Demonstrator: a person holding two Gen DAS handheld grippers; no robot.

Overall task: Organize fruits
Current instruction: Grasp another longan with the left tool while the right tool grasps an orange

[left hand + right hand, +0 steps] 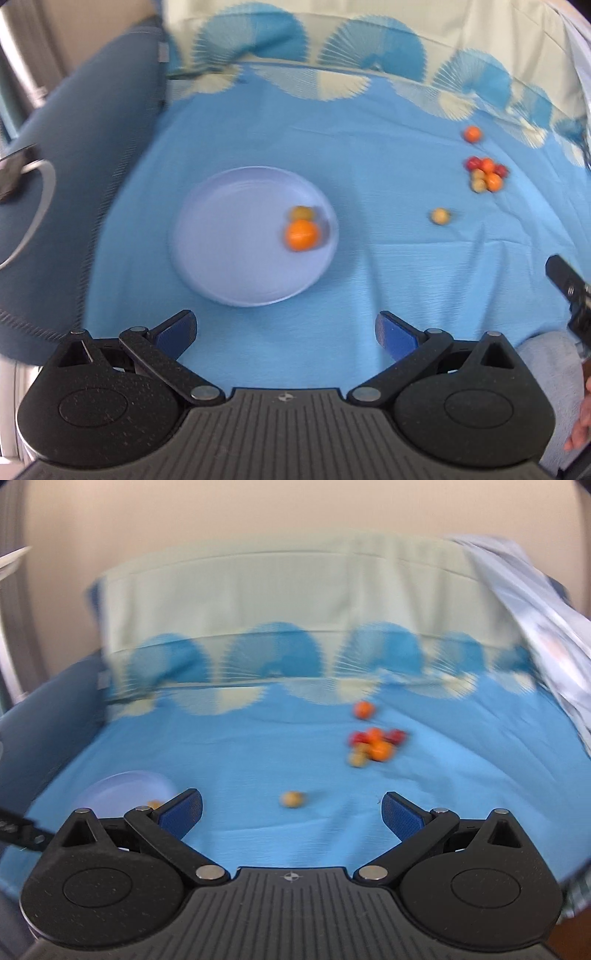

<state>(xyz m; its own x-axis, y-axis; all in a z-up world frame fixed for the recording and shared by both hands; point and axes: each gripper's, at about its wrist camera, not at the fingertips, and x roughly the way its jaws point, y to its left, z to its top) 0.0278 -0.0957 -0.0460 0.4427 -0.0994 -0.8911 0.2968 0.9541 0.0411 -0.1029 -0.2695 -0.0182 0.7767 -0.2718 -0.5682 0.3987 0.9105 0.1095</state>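
A pale blue plate (229, 266) lies on the blue cloth and holds an orange fruit (301, 235) and a yellow-green fruit (301, 212) at its right side. My left gripper (286, 332) hangs open just in front of the plate, holding nothing. To the right lie a lone yellow fruit (439, 216), a cluster of red, orange and yellow fruits (485, 173) and a single orange fruit (472, 133). In the right wrist view my right gripper (291, 812) is open and empty, with the yellow fruit (292, 798) just beyond its fingertips, the cluster (375, 747) farther back, and the plate (122, 786) at left.
A dark blue chair back (74, 166) stands left of the table. The cloth's patterned border (332, 62) runs along the far edge. A patterned fabric (535, 627) hangs at the right. A hand and a light sleeve (550, 369) show at lower right.
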